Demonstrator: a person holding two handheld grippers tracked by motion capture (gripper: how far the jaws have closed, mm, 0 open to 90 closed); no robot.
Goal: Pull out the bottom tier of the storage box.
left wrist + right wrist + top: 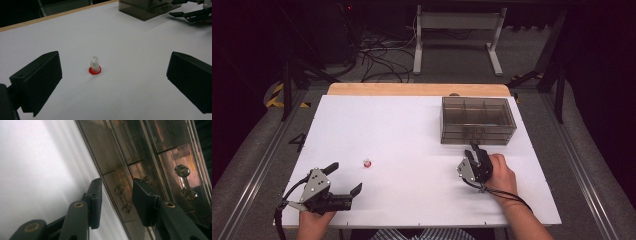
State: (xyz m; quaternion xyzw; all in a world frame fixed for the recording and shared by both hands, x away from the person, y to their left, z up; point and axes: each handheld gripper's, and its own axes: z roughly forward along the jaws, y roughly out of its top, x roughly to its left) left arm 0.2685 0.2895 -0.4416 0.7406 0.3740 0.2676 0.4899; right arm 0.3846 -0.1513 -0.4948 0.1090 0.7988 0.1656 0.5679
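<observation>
My right gripper (474, 151) sits at about four o'clock on the white table (412, 130), its nose up against the near front wall of the smoky drawer box (478, 120), which stands toward two o'clock from the table's middle. Looking along its own jaws in the right gripper view, I see them partly parted, with a small drawer handle (122, 198) in the gap between them; the pads flank it without pressing on it, so I hold nothing there. A second handle (185, 182) shows further off at about three o'clock of that view, behind the tinted front. My right hand (502, 175) wraps the gripper body and its cable trails back toward five o'clock. My left gripper (346, 179) rests at about seven o'clock on the table, jaws spread wide and empty. Ahead of it, near the table's middle left, stands a small clear piece on a red toothed base (368, 162), upright and alone, apart from both jaws; in the left gripper view it sits between the two black pads but well beyond them (95, 67).
</observation>
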